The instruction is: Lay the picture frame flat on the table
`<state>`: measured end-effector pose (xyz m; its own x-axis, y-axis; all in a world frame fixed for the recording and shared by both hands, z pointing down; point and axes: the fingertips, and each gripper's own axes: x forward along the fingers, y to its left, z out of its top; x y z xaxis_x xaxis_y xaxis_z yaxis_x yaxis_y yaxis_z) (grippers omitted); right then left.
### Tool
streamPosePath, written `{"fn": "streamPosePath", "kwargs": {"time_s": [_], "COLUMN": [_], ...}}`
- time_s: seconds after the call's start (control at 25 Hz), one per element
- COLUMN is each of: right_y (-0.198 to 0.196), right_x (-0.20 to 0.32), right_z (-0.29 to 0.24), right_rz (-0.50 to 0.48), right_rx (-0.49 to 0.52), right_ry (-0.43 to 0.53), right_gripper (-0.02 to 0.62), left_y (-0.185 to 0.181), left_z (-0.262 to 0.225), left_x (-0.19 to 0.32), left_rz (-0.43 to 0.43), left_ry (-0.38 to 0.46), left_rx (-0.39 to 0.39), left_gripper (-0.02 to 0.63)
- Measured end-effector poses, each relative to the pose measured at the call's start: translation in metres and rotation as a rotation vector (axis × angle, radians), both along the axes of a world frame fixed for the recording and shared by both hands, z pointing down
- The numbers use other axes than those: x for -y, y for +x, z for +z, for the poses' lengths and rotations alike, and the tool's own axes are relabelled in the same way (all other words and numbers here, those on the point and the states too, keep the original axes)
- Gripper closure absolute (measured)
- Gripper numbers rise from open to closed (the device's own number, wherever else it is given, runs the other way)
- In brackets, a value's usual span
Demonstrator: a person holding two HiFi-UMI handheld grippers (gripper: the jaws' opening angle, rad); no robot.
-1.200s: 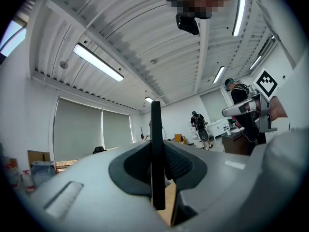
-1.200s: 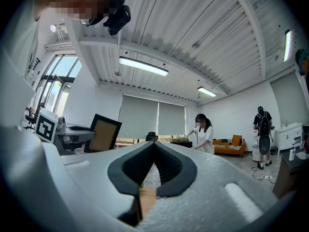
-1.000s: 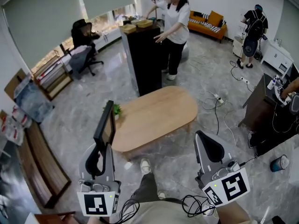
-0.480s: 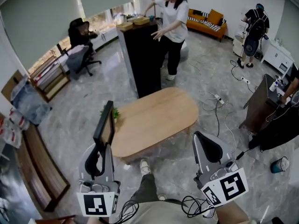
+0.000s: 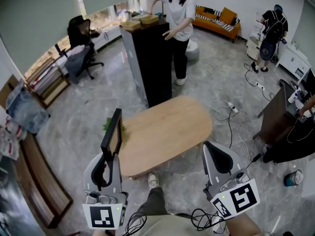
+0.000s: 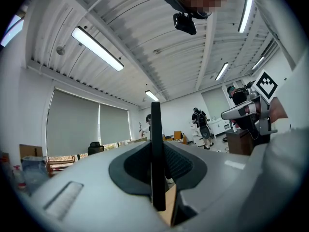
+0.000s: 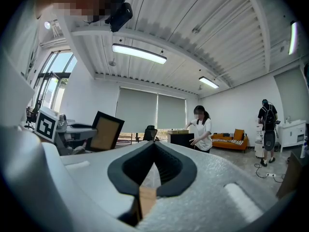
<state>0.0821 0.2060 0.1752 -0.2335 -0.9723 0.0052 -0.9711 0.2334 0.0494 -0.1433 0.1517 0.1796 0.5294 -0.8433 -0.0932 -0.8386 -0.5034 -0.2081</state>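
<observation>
Lower left in the head view, the left gripper clamps the picture frame by its lower edge, upright, at the left end of the oval wooden surface. A small green plant sits just behind the frame. The right gripper, lower right, is closed on nothing, and a tall black cabinet and a standing person are beyond the surface, upper centre.

Ahead of both jaws the oval table is bare, with open room to reach in. A small green plant stands at its edge, just past the jaws of the left gripper. Beyond the table, a black cabinet and a person block the far side.
</observation>
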Motion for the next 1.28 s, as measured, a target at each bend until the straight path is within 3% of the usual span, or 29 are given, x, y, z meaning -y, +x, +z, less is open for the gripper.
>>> {"fn": "streamPosePath", "kwargs": {"time_s": [0.68, 1.04, 1.28], "right_y": [-0.021, -0.02, 0.006], "right_x": [0.198, 0.256, 0.28], "right_z": [-0.007, 0.0, 0.007], "right_rz": [0.013, -0.01, -0.046], "right_rx": [-0.022, -0.037, -0.033], "right_ry": [-0.033, -0.051, -0.06], "right_gripper": [0.594, 0.594, 0.594], "left_y": [-0.006, -0.001, 0.018], "left_z": [0.005, 0.012, 0.018], "left_x": [0.191, 0.24, 0.254], "left_rz": [0.074, 0.066, 0.018], "left_ry": [-0.066, -0.089, -0.109], "left_rx": [0.007, -0.008, -0.001], "left_gripper": [0.515, 0.515, 0.515]}}
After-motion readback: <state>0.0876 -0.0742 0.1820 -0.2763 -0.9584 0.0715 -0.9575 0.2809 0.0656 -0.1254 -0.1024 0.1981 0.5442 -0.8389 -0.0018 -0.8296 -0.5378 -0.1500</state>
